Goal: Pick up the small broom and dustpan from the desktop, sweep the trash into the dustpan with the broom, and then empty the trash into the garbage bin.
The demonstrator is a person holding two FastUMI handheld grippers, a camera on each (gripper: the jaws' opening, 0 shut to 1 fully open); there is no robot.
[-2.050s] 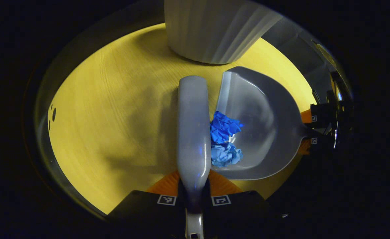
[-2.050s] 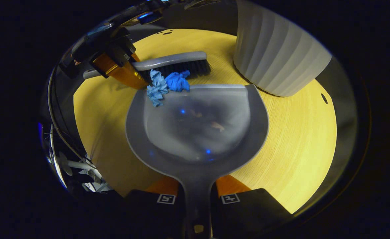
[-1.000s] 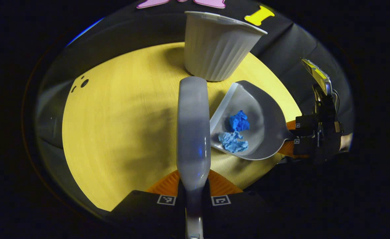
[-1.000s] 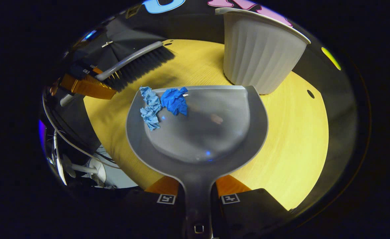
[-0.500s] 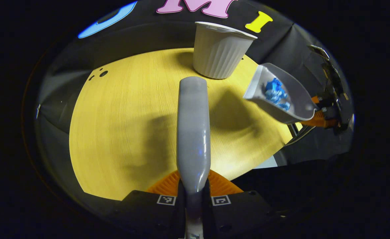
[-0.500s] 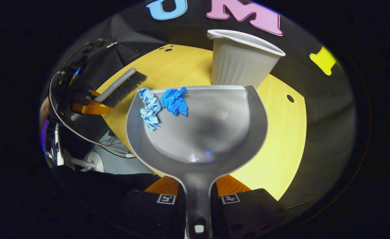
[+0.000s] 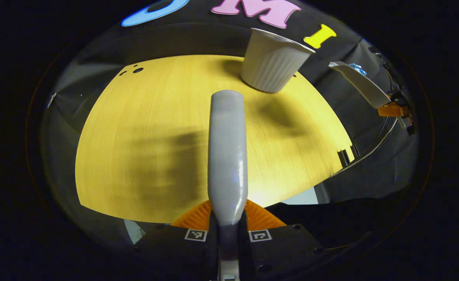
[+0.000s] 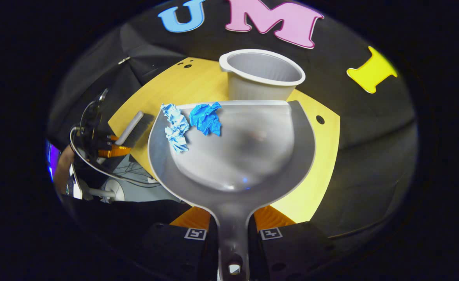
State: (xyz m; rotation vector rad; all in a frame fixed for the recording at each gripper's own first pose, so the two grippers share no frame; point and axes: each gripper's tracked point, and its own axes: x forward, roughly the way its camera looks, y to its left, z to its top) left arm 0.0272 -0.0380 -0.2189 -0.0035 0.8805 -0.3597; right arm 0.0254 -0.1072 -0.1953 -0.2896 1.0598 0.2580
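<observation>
Dustpan (image 8: pixel 233 156) handle-back in right gripper (image 8: pixel 232 230), lip toward garbage bin (image 8: pixel 261 76).

One grey plastic dustpan (image 8: pixel 233 156) carries two crumpled paper scraps, one pale blue (image 8: pixel 175 127) and one deep blue (image 8: pixel 205 118), both at its front edge. One white ribbed plastic bin (image 8: pixel 260 76) stands near the round yellow wooden desktop's (image 7: pixel 155 128) far edge. One grey-handled broom (image 7: pixel 227 156) completes the count.

Recording booth, not home: black cloth wall (image 8: pixel 370 128) behind round yellow wood-grain table (image 7: pixel 155 128), loose cables (image 8: pixel 108 171).
</observation>
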